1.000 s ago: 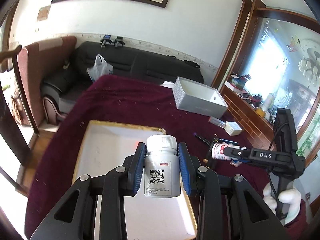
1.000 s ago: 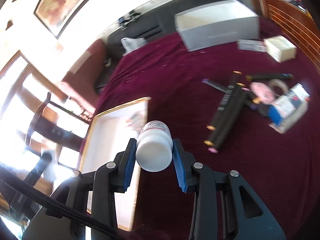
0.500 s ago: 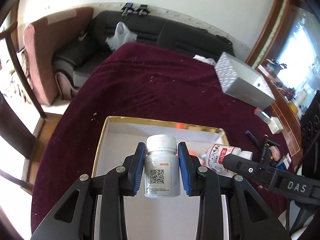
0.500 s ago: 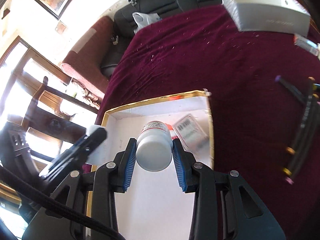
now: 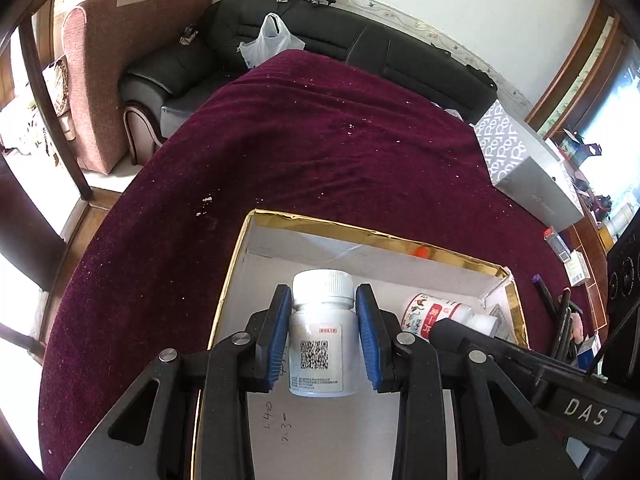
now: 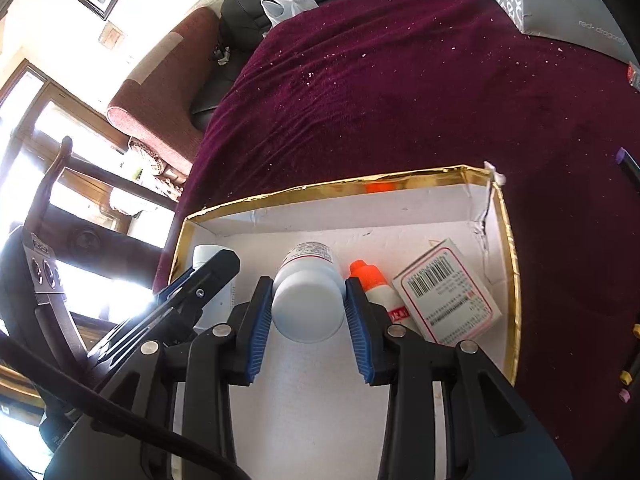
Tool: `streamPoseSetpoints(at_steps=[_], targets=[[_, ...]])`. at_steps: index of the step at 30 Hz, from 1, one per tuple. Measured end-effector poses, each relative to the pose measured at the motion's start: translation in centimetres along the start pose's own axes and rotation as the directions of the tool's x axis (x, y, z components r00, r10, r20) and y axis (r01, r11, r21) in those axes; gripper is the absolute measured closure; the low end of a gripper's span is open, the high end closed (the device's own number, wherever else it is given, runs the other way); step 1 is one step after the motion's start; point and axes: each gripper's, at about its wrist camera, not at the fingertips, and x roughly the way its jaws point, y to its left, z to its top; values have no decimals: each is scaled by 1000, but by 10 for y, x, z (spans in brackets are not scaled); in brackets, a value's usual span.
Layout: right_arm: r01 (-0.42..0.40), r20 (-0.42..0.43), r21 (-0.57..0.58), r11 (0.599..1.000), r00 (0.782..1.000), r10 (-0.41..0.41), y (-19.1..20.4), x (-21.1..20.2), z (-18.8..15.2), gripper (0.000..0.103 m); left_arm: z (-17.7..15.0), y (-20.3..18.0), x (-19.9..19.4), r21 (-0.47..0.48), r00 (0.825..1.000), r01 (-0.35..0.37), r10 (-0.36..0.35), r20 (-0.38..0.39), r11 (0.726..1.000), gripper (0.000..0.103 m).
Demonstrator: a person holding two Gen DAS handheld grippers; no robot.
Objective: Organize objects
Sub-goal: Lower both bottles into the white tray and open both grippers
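Note:
My left gripper is shut on an upright white pill bottle with a QR code label. It hangs over the left part of a white box with a gold rim. My right gripper is shut on a second white bottle with a red-printed label, which lies along the fingers. It is over the middle of the same box. Inside the box lie an orange-capped small bottle and a white barcode carton. Each gripper shows at the side of the other's view.
The box sits on a dark red tablecloth. A grey patterned box stands at the far right. Black markers and small packets lie to the right of the gold-rimmed box. A black sofa and a red armchair stand behind the table.
Both grippers have carried their bottles from above the cloth to over the gold-rimmed box and sunk closer to it. Both grips are unchanged.

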Motion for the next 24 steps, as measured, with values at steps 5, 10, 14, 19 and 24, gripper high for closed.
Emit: streamPoseSetpoints(at_steps=[5, 10, 14, 19, 24], targets=[[4, 10, -8, 1000, 1000, -4, 2, -1, 1, 69, 2, 0, 1, -15, 1000, -8, 8, 8, 1000, 75], [6, 5, -12, 1000, 1000, -6, 1, 0, -1, 68, 3, 6, -2, -53, 1000, 24, -24, -2, 998, 73], [-6, 10, -2, 1000, 1000, 6, 1, 1, -3, 68, 4, 11, -12, -87, 999, 53, -53, 8, 995, 68], [-22, 8, -11, 1000, 1000, 22, 4, -4, -10, 58, 3, 13, -33, -123, 997, 72, -67, 45, 990, 63], [-47, 39, -24, 999, 998, 48, 5, -28, -19, 58, -4, 10, -61, -115, 994, 63, -52, 94, 991, 62]])
